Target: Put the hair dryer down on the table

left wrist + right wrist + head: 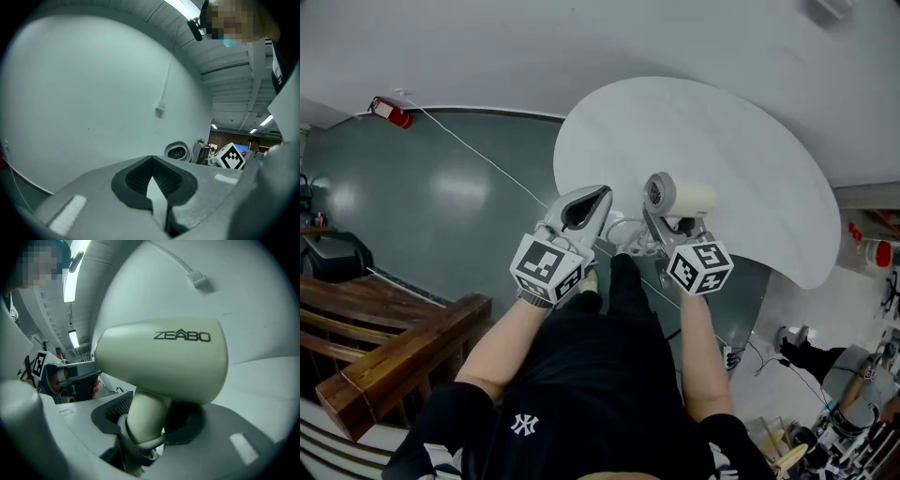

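A cream hair dryer point(677, 198) stands upright over the near edge of the round white table point(722, 131), off the tabletop. My right gripper point(661, 228) is shut on its handle. In the right gripper view the dryer's body point(164, 359) fills the middle and its handle sits between the dark pads point(112, 411), with a white cord looped at the base. My left gripper point(584, 208) hovers just left of the dryer, shut with nothing in it. From the left gripper view, the dryer's back grille point(177, 151) shows past the jaws.
A thin white cord point(478, 155) runs across the grey floor from a red object point(391, 112) towards the grippers. A wooden bench point(389, 347) stands at the lower left. Clutter lies on the floor at the lower right.
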Motion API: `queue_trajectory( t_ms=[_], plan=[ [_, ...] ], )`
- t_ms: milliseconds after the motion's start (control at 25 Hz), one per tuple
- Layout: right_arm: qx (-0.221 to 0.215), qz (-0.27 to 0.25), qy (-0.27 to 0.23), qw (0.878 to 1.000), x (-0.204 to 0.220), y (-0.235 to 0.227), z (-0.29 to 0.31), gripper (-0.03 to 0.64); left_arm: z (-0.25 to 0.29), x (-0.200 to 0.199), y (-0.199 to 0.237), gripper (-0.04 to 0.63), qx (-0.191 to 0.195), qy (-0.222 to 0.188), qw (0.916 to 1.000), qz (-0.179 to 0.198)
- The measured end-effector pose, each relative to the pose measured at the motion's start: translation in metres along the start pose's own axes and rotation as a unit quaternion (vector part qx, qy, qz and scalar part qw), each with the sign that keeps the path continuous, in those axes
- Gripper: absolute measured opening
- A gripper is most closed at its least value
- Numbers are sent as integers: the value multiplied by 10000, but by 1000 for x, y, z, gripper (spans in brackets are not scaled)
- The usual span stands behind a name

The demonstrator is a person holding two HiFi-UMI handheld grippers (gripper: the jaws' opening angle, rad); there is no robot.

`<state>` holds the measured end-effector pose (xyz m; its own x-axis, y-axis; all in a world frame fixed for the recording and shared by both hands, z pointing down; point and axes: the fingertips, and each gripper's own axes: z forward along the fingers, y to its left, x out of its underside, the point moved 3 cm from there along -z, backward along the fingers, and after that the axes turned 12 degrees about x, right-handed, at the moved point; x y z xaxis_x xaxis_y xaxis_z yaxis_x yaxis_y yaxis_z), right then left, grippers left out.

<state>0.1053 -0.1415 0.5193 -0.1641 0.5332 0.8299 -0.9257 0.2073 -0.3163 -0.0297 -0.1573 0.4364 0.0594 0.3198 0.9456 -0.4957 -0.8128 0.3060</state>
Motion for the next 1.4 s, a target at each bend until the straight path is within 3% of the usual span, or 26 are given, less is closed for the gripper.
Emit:
queue_trajectory(
  t_ms=[240,600,1400],
  plan=[
    [9,64,673,9977,31,-50,60,224,52,31,30,0,-178,234,9995,-132],
    [89,191,1475,9888,62,-77,119,222,83,62,71,0,-466,412,9970,-469],
    [435,284,2730,9606,82,-110,176,224,121,91,117,0,-782,619,9898,-1013]
  ],
)
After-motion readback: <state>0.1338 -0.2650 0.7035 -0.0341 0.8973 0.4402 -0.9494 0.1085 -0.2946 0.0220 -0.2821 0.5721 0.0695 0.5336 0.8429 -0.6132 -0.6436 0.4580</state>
